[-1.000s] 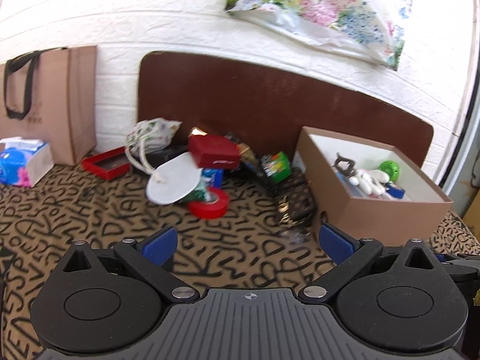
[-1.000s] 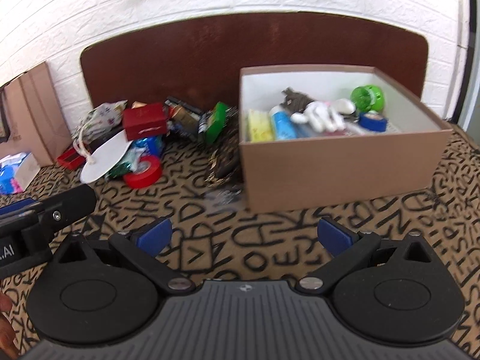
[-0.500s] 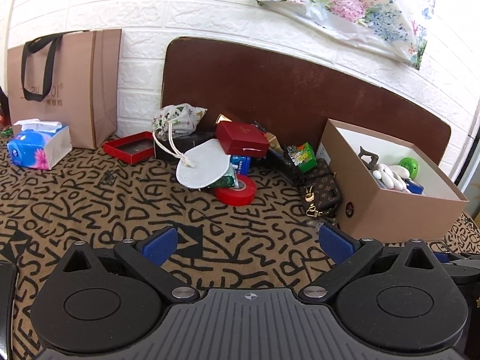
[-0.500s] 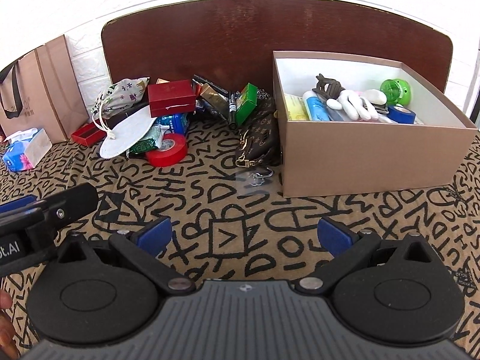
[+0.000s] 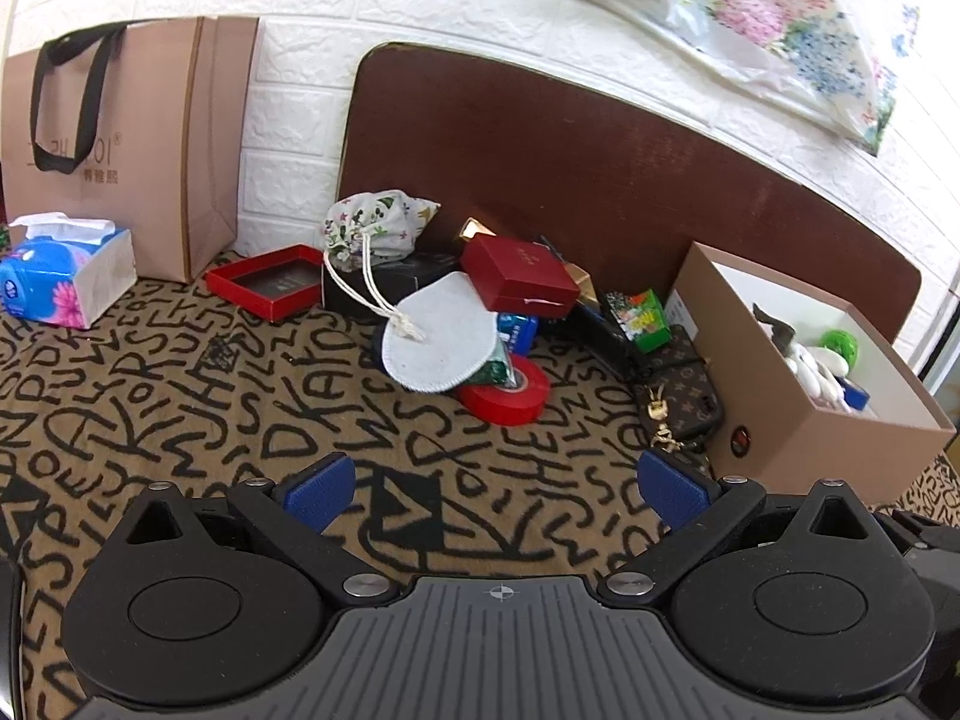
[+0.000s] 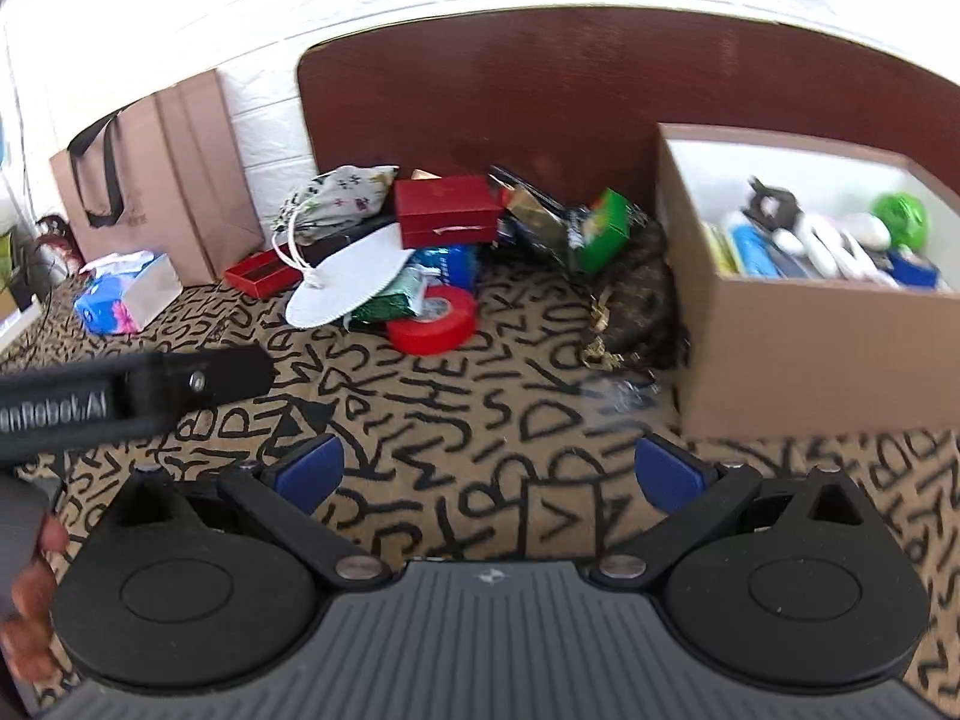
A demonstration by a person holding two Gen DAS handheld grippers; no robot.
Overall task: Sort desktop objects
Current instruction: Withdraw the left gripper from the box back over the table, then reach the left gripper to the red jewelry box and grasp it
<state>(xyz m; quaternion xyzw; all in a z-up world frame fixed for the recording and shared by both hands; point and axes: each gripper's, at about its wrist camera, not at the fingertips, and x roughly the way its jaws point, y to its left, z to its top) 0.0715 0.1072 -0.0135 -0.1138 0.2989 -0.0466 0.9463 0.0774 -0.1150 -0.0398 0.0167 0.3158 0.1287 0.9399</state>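
The left gripper sits low at the bottom of its frame, level above the letter-patterned bench, jaws spread wide and empty. The right gripper is posed the same way, jaws wide with nothing between them; a hand shows at the lower left edge of its view. Mid-frame lies the clutter: a red tape roll touching a white round pad, a red gift box above them, a floral drawstring pouch behind. At the right stands the cardboard box, already holding several items. A paper bag leans at upper left.
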